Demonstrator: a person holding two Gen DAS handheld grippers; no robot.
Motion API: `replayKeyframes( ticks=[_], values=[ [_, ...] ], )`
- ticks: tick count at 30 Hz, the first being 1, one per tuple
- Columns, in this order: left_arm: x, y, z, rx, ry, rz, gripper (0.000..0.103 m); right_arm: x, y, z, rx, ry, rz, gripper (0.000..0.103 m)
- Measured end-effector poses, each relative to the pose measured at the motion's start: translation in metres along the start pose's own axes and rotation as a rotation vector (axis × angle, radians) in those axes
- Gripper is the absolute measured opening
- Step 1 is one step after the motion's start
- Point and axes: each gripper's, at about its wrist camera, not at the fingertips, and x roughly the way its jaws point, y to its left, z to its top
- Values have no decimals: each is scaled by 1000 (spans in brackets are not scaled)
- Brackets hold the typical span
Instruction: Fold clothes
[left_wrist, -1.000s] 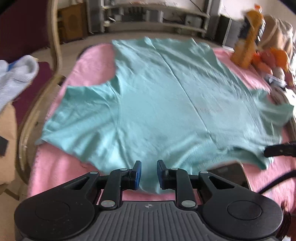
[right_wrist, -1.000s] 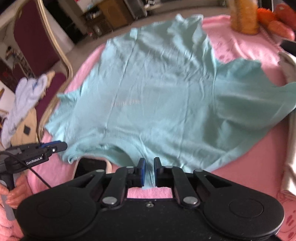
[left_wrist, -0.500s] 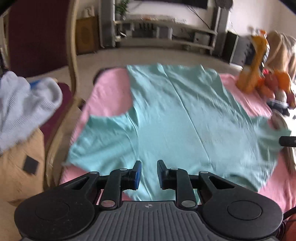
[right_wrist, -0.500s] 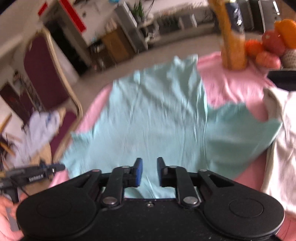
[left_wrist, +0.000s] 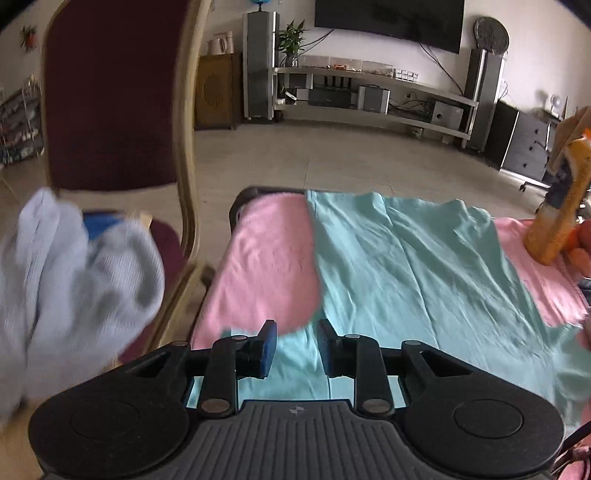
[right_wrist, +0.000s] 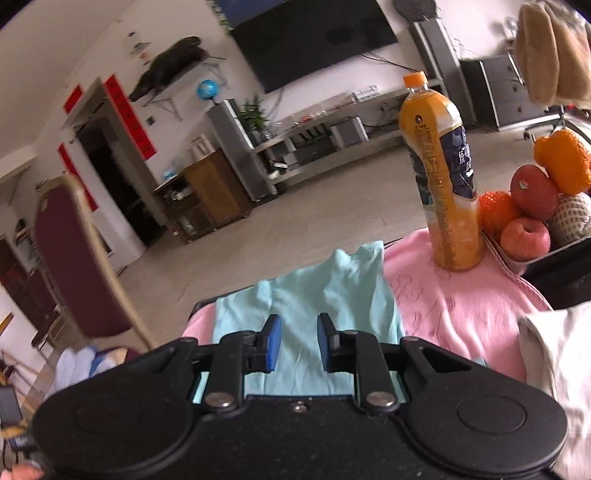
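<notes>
A teal T-shirt (left_wrist: 406, 277) lies spread flat on a table covered by a pink cloth (left_wrist: 266, 266). My left gripper (left_wrist: 295, 347) hovers above the shirt's near left part. Its blue pads (left_wrist: 269, 341) stand a little apart with nothing between them. In the right wrist view the shirt (right_wrist: 314, 295) shows only its far end beyond my right gripper (right_wrist: 297, 343). That gripper is also raised, its jaws narrowly open and empty. The near half of the shirt is hidden under both gripper bodies.
A maroon chair (left_wrist: 110, 92) stands left of the table with a pale blue garment (left_wrist: 74, 288) heaped on it. An orange juice bottle (right_wrist: 443, 177) and a tray of fruit (right_wrist: 535, 206) sit at the far right. A white garment (right_wrist: 554, 369) lies on the right edge.
Both grippers have risen and tilted up, so more room and less table shows. The right gripper's jaws, nearly shut at the shirt's near edge, have parted. The shirt stays flat.
</notes>
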Motion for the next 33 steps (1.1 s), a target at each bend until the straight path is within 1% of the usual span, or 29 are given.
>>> replayKeyframes(
  ticks=[2,4,6,7,8,9,13,17,18,20,24,27,28,29,30,31,32,33],
  values=[
    [24,-10,16,9,16,-1,18,24,-6,12,19,14,-23,21],
    [46,-19,30,25,26,3,17,56,-12,25,32,36,-52,21],
    [74,-24,49,38,29,39,20,89,-18,36,41,52,-94,21],
    [89,-26,58,45,30,57,25,104,-19,40,33,58,-116,22],
    [103,-28,68,51,32,76,27,120,-21,43,26,64,-138,25],
    [123,-24,78,33,40,88,28,135,-23,46,26,67,-159,25],
    [187,-12,108,-35,76,92,32,199,-34,61,8,78,-233,26],
    [237,-16,124,-11,85,64,39,252,-52,68,31,110,-278,27],
    [248,-18,127,4,86,59,39,265,-57,68,38,117,-286,26],
    [267,-23,129,27,88,78,39,283,-65,67,48,115,-299,26],
    [288,-32,128,61,83,78,38,308,-80,65,69,105,-299,26],
    [291,-36,122,90,52,70,30,322,-91,63,89,127,-283,26],
    [292,-38,121,101,43,69,19,325,-92,62,92,136,-286,26],
    [290,-41,119,117,30,86,4,328,-94,61,94,143,-286,26],
    [288,-43,117,135,17,106,4,329,-93,61,86,134,-276,19],
    [287,-46,116,152,3,125,4,325,-88,61,54,110,-276,6],
    [282,-48,115,156,-22,149,4,321,-83,61,21,87,-276,3],
    [277,-49,114,155,-52,171,3,317,-78,60,-11,63,-276,3]
  ],
)
